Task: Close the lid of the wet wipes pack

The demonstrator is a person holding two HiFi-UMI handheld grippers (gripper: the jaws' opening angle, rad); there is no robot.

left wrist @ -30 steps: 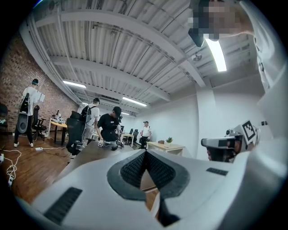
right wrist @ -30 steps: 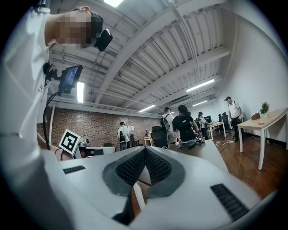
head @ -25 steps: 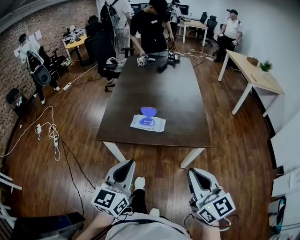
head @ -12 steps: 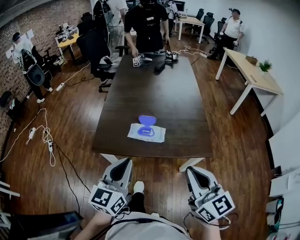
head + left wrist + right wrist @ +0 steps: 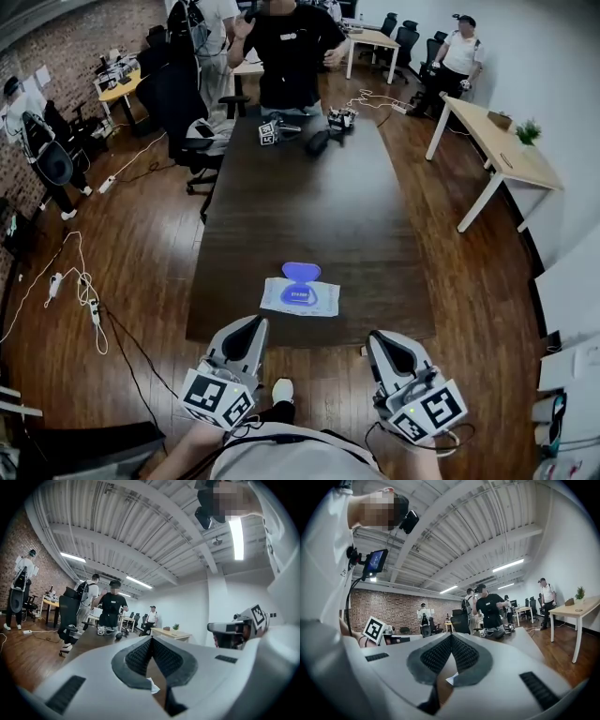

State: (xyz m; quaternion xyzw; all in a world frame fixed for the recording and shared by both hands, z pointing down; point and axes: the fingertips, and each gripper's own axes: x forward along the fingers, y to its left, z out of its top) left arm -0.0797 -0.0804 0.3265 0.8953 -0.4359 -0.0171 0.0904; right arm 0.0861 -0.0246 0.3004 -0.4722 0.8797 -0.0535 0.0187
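The wet wipes pack (image 5: 300, 297) lies flat near the front edge of the dark table (image 5: 309, 197). It is white, and its blue lid (image 5: 301, 272) stands open on the far side. Both grippers are held level, short of the table's front edge and apart from the pack. My left gripper (image 5: 254, 324) is shut with nothing in it, its pads meeting at the tip (image 5: 151, 639). My right gripper (image 5: 376, 337) is also shut and empty (image 5: 452, 636). A white corner of the pack (image 5: 153, 686) shows through the gap below the left pads, and likewise below the right pads (image 5: 451, 679).
A person in black (image 5: 286, 47) stands at the table's far end, where two other marker-cube grippers (image 5: 268, 131) (image 5: 339, 119) and a dark object (image 5: 317, 142) lie. An office chair (image 5: 202, 131) stands left of the table, a light desk (image 5: 506, 150) at right, and cables (image 5: 75, 281) on the floor at left.
Both grippers have moved forward toward the table, still shut. The pack and the table edge now sit much nearer to them. The person at the far end has raised both hands.
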